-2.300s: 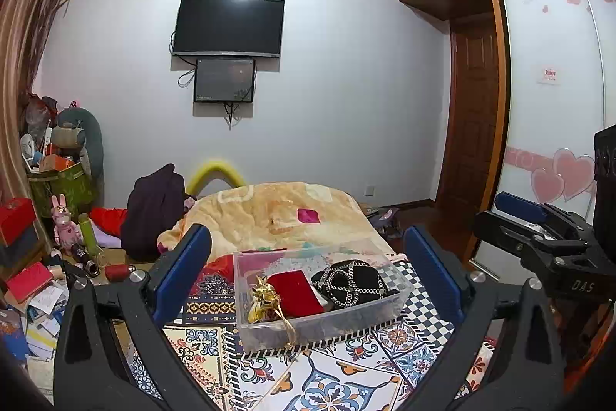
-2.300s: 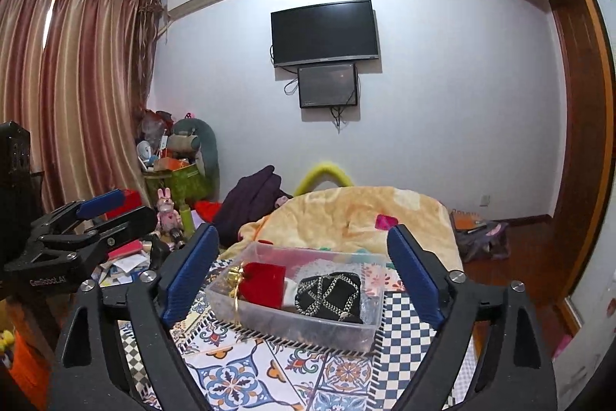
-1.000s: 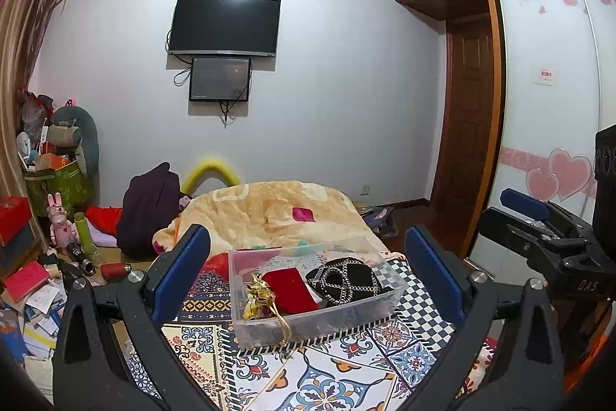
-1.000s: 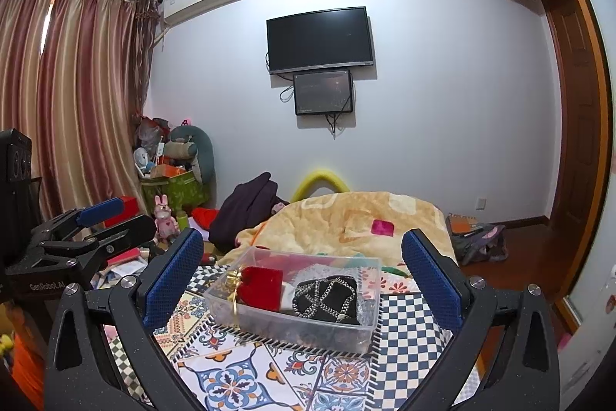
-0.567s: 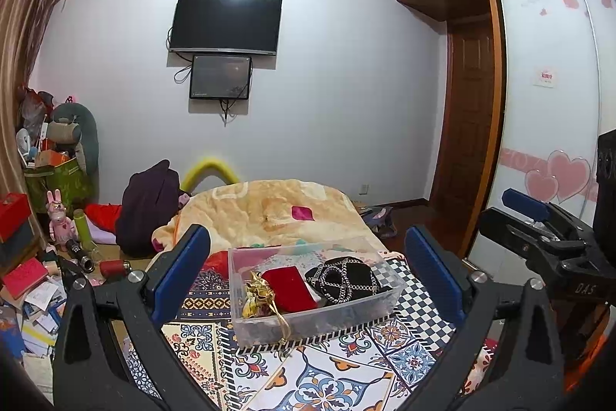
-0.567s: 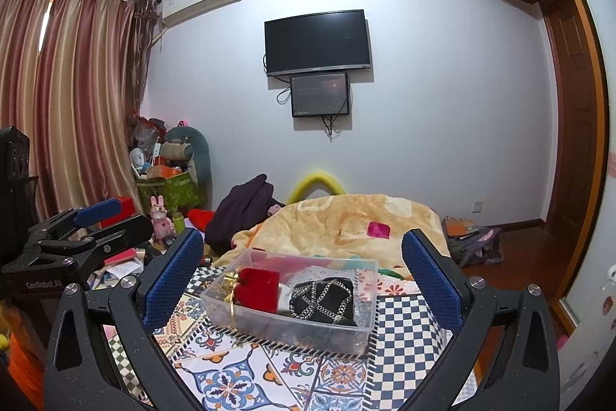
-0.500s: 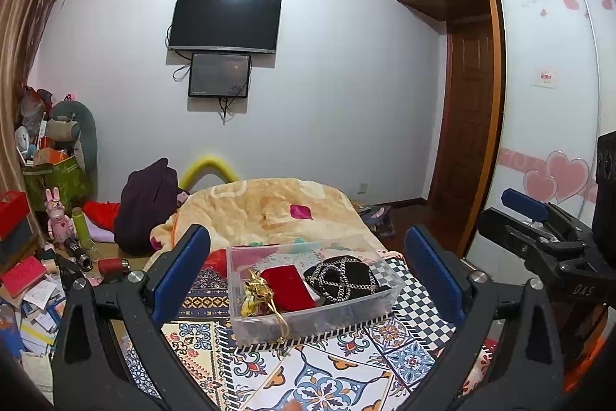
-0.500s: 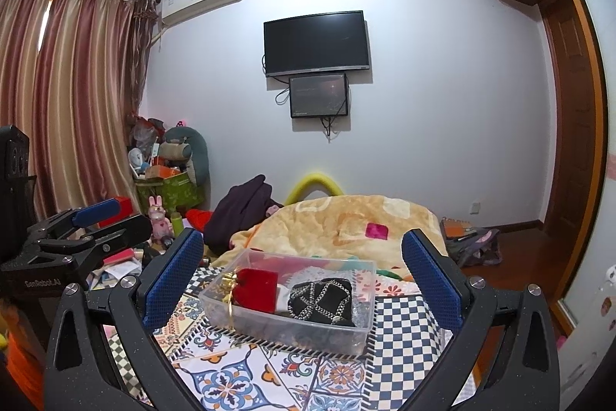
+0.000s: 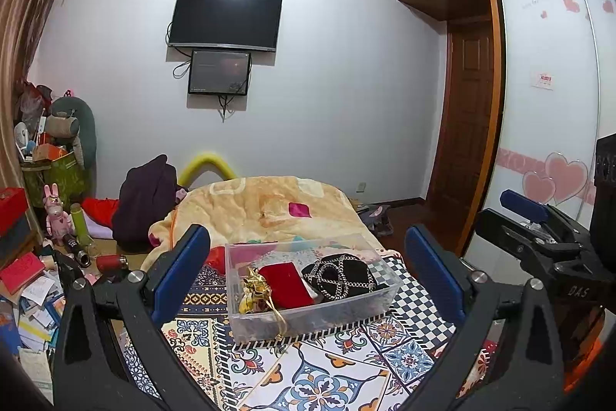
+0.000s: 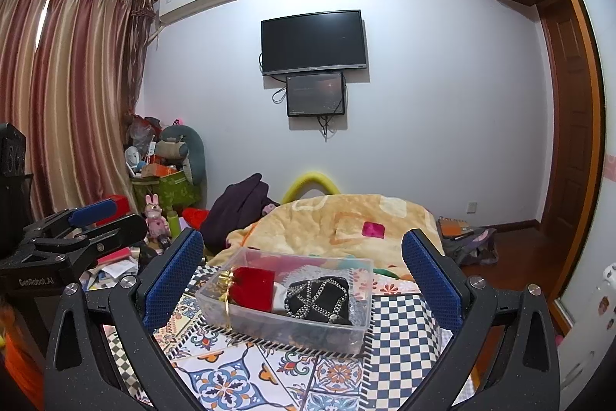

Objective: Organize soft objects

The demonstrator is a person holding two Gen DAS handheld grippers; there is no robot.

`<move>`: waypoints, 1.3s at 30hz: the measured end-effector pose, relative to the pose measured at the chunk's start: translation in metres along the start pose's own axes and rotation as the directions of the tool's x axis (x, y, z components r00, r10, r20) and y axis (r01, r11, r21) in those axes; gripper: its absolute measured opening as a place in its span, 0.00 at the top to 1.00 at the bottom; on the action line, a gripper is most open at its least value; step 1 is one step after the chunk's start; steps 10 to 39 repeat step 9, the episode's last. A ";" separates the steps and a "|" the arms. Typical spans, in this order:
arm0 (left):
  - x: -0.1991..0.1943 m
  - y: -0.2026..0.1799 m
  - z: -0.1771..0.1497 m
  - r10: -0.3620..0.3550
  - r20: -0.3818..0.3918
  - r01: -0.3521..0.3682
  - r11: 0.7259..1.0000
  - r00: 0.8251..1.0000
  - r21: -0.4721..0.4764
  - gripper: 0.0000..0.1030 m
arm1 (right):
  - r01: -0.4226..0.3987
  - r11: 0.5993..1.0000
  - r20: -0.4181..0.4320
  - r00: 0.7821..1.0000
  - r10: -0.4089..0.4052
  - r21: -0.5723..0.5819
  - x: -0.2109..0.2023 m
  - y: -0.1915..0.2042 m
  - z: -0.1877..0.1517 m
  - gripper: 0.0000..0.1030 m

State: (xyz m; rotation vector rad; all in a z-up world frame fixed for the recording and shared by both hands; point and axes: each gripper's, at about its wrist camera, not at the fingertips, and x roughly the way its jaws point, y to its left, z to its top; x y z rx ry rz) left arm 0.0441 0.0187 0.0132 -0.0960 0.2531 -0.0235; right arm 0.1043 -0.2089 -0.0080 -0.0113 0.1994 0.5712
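Note:
A clear plastic box (image 9: 246, 322) stands on a patterned cloth (image 9: 319, 376). It holds a red velvet pouch (image 9: 287, 282) with gold cord and a black pouch with silver chains (image 9: 340, 276). The same box (image 10: 292, 328), red pouch (image 10: 254, 284) and black pouch (image 10: 319, 297) show in the right wrist view. My left gripper (image 9: 308, 272) is open and empty, held back from the box. My right gripper (image 10: 302, 272) is open and empty, also short of the box. Each gripper shows at the edge of the other's view.
A yellow blanket (image 9: 269, 207) lies heaped behind the box, with a dark garment (image 9: 142, 203) to its left. Clutter of boxes, papers and a pink rabbit toy (image 9: 56, 210) fills the left floor. A wardrobe (image 9: 546, 103) and a door (image 9: 466, 126) stand at right.
Both grippers have risen and drawn back a little, so the box sits slightly lower and farther in both views. The right gripper's jaws have spread slightly wider.

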 end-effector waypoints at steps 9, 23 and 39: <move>-0.002 0.000 -0.003 0.014 -0.006 -0.014 1.000 1.000 0.017 0.00 | 0.002 1.000 -0.013 1.000 -0.002 0.002 0.002 -0.001 -0.003 0.00; -0.002 0.000 -0.003 0.014 -0.006 -0.014 1.000 1.000 0.017 0.00 | 0.002 1.000 -0.013 1.000 -0.002 0.002 0.002 -0.001 -0.003 0.00; -0.002 0.000 -0.003 0.014 -0.006 -0.014 1.000 1.000 0.017 0.00 | 0.002 1.000 -0.013 1.000 -0.002 0.002 0.002 -0.001 -0.003 0.00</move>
